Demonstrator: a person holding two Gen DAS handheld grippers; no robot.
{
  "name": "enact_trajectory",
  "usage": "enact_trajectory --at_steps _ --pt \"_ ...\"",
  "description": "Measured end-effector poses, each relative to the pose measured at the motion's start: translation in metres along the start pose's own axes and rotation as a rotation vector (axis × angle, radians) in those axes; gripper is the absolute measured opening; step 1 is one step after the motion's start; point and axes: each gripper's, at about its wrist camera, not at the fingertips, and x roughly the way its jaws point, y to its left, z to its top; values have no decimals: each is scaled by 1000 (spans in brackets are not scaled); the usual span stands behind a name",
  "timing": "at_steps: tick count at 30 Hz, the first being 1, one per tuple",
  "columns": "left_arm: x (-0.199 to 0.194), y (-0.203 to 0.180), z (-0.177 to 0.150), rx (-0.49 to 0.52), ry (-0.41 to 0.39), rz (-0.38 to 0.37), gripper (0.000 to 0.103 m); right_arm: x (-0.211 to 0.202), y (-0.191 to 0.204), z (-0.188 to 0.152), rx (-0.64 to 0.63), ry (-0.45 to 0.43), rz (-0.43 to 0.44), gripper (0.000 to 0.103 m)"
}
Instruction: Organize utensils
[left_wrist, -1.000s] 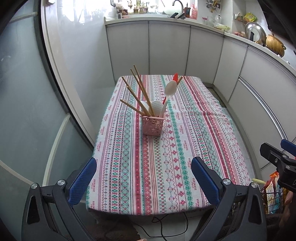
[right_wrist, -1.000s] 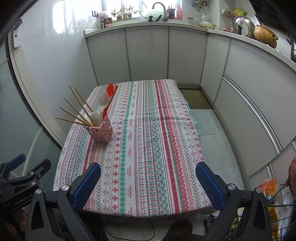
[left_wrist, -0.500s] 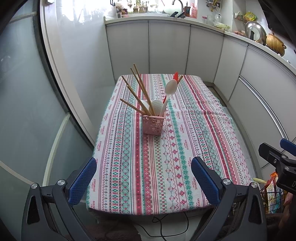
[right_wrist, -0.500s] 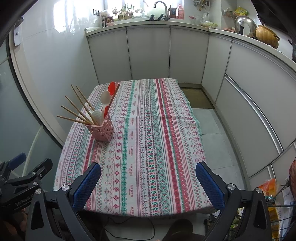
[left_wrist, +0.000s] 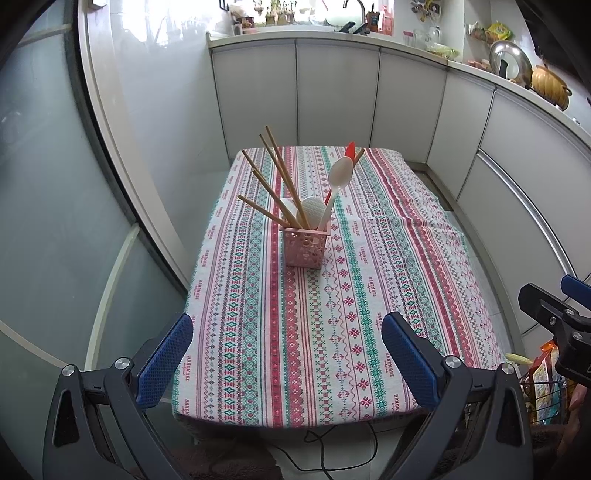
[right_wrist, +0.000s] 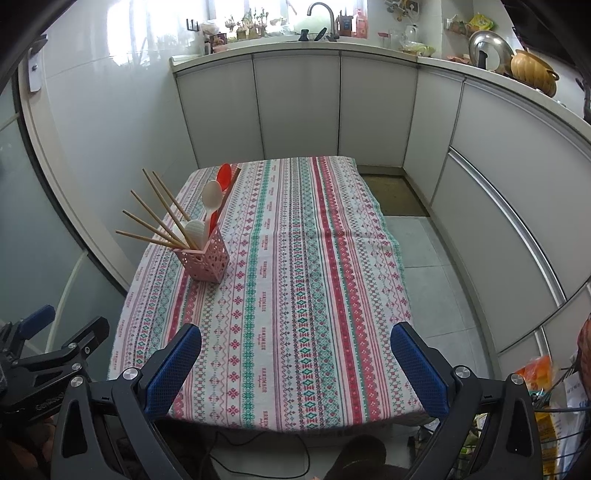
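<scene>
A pink perforated utensil holder (left_wrist: 305, 247) stands upright on the striped tablecloth (left_wrist: 332, 332), left of the table's middle; it also shows in the right wrist view (right_wrist: 207, 260). Several wooden chopsticks (left_wrist: 275, 181), a white spoon (left_wrist: 339, 177), a red spoon (left_wrist: 349, 150) and a white rice paddle (left_wrist: 314, 211) stand in it. My left gripper (left_wrist: 286, 363) is open and empty, held back over the table's near edge. My right gripper (right_wrist: 295, 369) is open and empty, at the near edge too.
White cabinets (left_wrist: 332, 96) and a counter with a sink run behind and along the right. A glass door (left_wrist: 44, 221) stands at the left. A cable (left_wrist: 325, 454) lies on the floor by the table. A wire basket with packets (right_wrist: 546, 406) sits at the right.
Both grippers have drifted slightly; the view of the table has barely shifted. Nothing on the table has moved.
</scene>
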Motion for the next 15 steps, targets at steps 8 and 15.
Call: enact_trajectory --at_steps 8,15 --pt "1 0 0 6 3 -5 103 0 1 1 -1 1 4 103" --pt "2 -3 -2 24 10 -11 103 4 4 -1 -16 11 -1 103"
